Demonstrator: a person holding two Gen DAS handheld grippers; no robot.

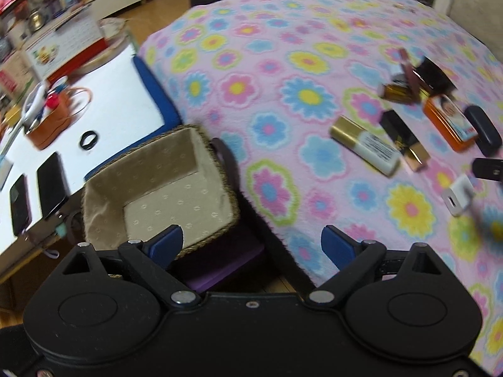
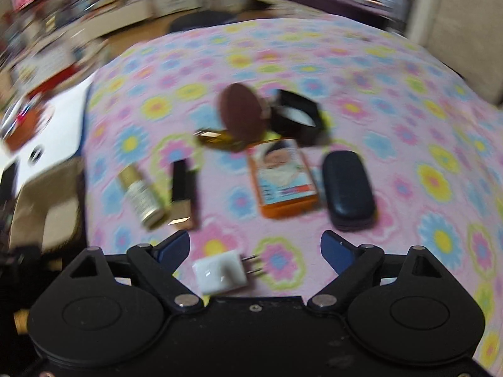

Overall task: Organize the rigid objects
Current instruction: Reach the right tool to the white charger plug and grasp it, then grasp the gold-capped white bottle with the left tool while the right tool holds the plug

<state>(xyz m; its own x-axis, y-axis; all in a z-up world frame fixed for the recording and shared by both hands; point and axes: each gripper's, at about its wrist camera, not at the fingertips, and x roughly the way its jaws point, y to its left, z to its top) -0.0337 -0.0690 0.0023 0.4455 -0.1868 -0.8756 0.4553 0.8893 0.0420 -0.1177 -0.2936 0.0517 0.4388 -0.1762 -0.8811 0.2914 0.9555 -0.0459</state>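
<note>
Both jaws spread and empty, right-wrist view smeared, white charger (image 2: pixel 220 271) half-hidden, basket (image 1: pixel 201 144) rim partly covered

On the flowered blanket (image 2: pixel 361 72) are counted one white charger plug (image 2: pixel 220 271), one dark glasses case (image 2: pixel 347 185), one orange tin (image 2: pixel 283 179), two gold-capped tubes (image 2: pixel 141 196), one amber bottle (image 2: pixel 220 139); one lined basket (image 1: pixel 157 185) is seen beside it

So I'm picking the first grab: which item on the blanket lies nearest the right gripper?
The white charger plug, lying between the open right gripper fingers; the others lie farther up the blanket.
</note>
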